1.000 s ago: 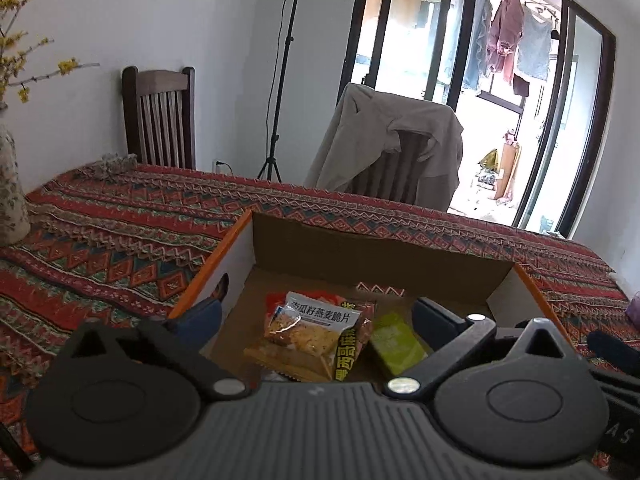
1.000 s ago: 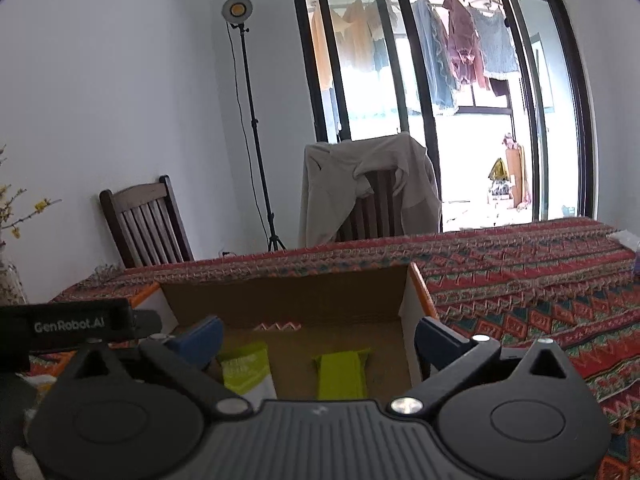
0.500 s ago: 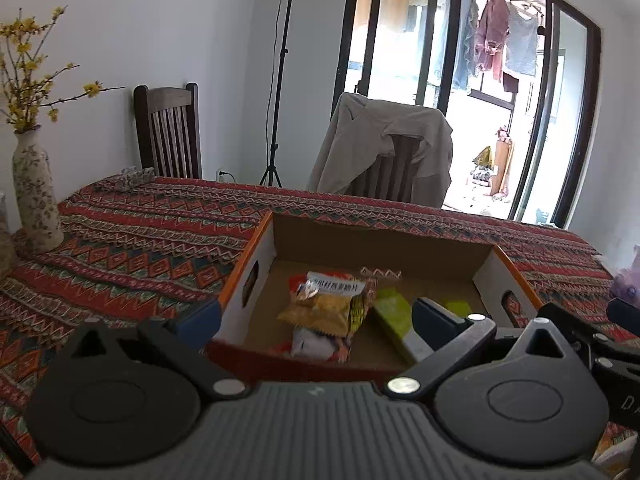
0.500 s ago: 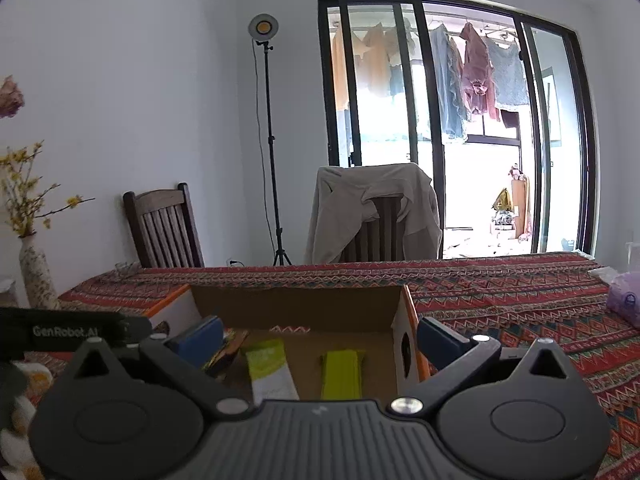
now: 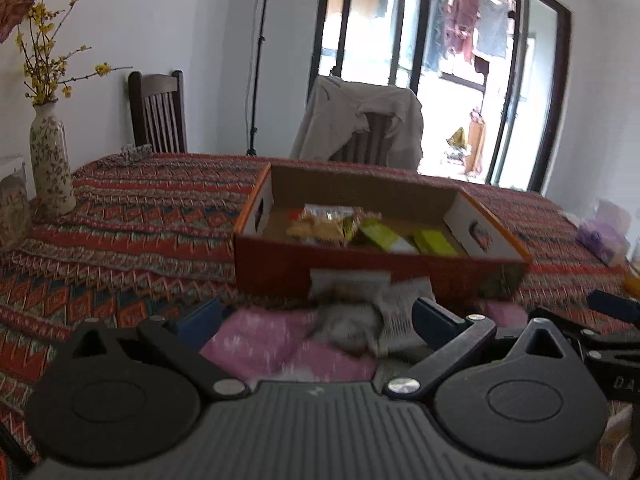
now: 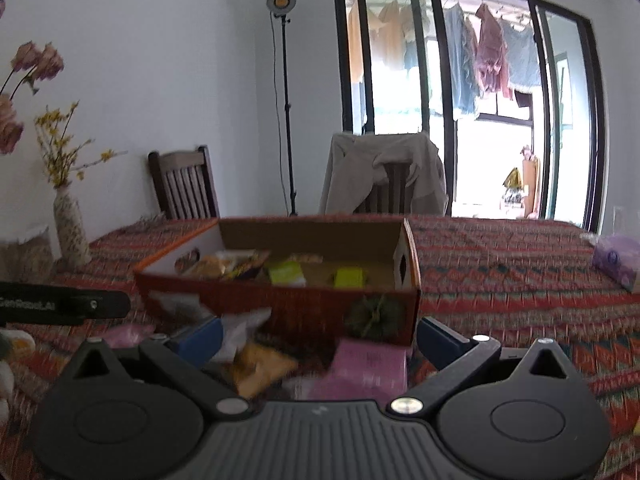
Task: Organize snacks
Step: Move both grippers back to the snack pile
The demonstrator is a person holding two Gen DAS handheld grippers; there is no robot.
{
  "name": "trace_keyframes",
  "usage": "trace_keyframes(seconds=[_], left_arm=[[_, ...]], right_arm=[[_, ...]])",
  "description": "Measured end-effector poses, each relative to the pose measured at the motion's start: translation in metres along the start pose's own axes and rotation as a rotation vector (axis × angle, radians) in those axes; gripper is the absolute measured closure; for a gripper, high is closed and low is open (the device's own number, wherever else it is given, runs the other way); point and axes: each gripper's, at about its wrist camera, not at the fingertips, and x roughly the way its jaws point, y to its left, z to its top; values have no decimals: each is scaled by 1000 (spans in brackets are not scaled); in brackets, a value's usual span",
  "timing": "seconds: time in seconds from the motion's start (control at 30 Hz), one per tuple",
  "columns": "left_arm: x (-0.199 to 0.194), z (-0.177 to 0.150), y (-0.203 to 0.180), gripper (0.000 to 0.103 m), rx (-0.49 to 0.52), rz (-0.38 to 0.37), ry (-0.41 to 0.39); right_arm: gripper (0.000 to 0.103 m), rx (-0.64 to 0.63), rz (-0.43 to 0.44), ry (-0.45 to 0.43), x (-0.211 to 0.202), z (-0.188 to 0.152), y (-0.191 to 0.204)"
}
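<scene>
An orange cardboard box stands on the patterned tablecloth and holds a yellow cracker bag and two green packets. It also shows in the right wrist view. Loose snacks lie in front of it: a pink packet and a grey-white packet, and in the right wrist view a pink packet and an orange packet. My left gripper is open and empty above the loose snacks. My right gripper is open and empty.
A flowered vase stands at the table's left edge. A purple tissue pack lies at the right. Two chairs stand behind the table, one draped with a jacket. A light stand is by the wall.
Both grippers have pulled back from over the box toward the near side of the table. The loose snacks in front of the box have come into view.
</scene>
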Motion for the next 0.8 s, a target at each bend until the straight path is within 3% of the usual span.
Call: trace_keyframes(seconds=[0.4,0.8], left_arm=[[-26,-59,7,0,32,-59,38],[-24,-66,13,0,27,-43,54]], right_arm=[[0,-22,34,145,-11,-47,1],[0,-103,16,279,12,-60,15]])
